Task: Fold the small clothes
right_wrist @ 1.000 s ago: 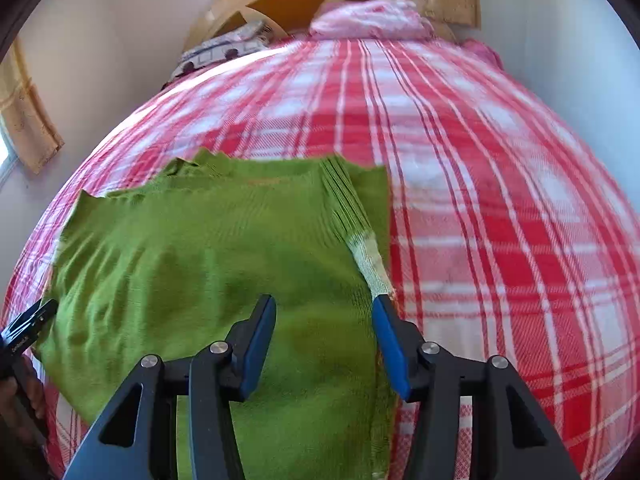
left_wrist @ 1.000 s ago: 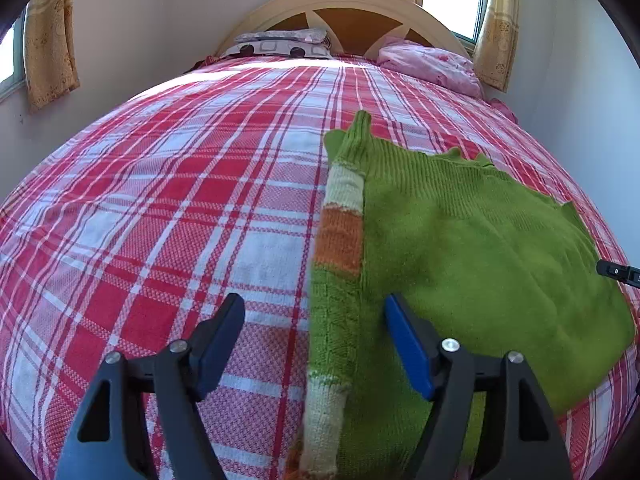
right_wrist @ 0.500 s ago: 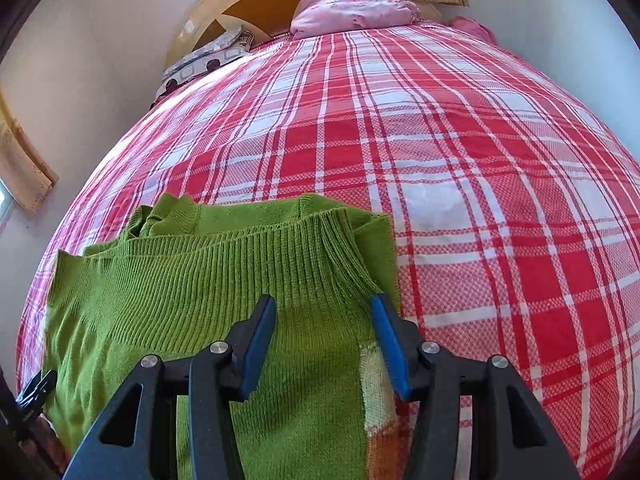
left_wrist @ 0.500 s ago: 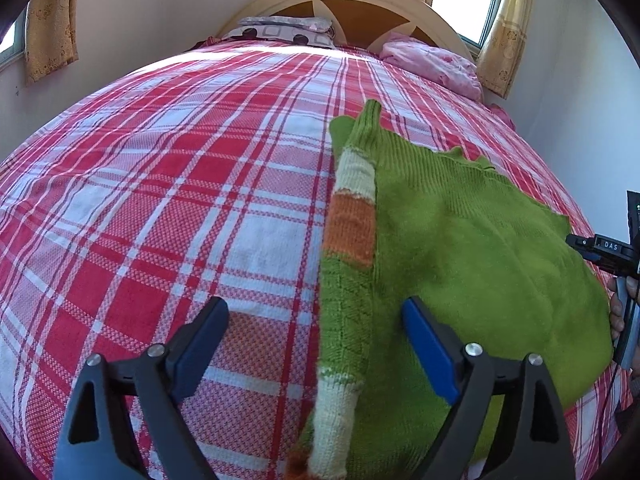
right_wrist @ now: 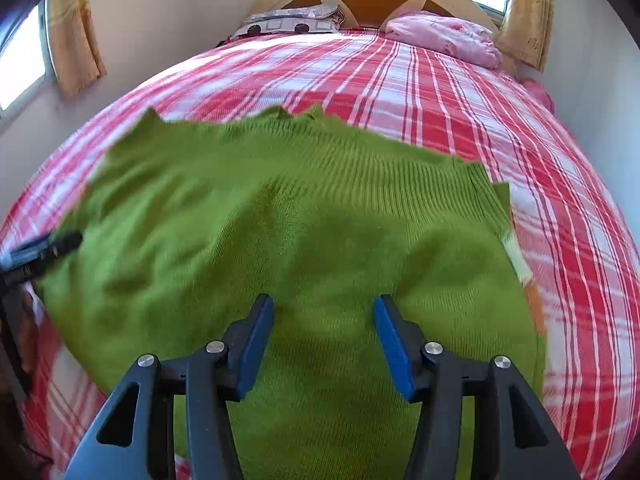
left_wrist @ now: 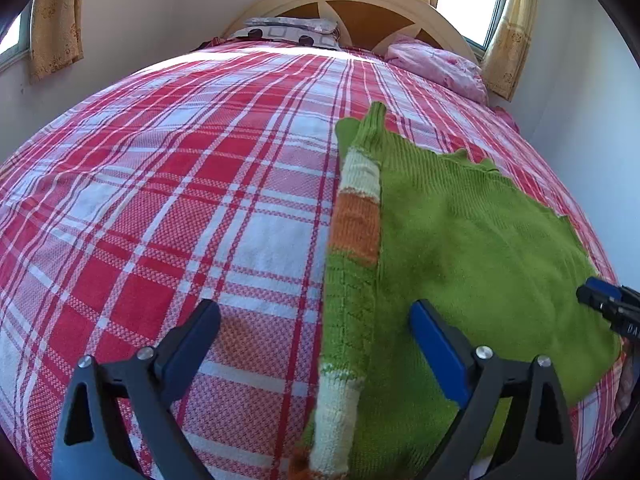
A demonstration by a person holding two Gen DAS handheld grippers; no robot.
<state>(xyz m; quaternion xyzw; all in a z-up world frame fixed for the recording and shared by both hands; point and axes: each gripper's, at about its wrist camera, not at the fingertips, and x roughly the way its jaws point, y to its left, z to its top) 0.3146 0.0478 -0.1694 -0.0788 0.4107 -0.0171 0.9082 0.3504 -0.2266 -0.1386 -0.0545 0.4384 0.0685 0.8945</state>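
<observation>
A green knit sweater (left_wrist: 480,248) lies flat on the red plaid bedspread (left_wrist: 180,200). Its striped sleeve (left_wrist: 356,224), in cream, orange and green, is folded along the left edge. My left gripper (left_wrist: 314,312) hovers over that sleeve with its jaws opening wide; the pads are clear of the cloth. In the right wrist view the sweater (right_wrist: 280,208) fills the middle, and my right gripper (right_wrist: 323,302) stands over its body, jaws partly apart and opening a little, with nothing pinched. Each gripper shows in the other's view: right gripper (left_wrist: 604,304), left gripper (right_wrist: 40,252).
A pink pillow (left_wrist: 436,64) and a patterned pillow (left_wrist: 292,30) lie against the arched headboard (left_wrist: 360,4). White walls run close along both sides of the bed. Curtained windows flank the headboard. Bare plaid cover stretches left of the sweater.
The left jaws have spread wider over the sleeve. The right gripper has slid from the sweater's right edge, by the sleeve, to over the middle of its body.
</observation>
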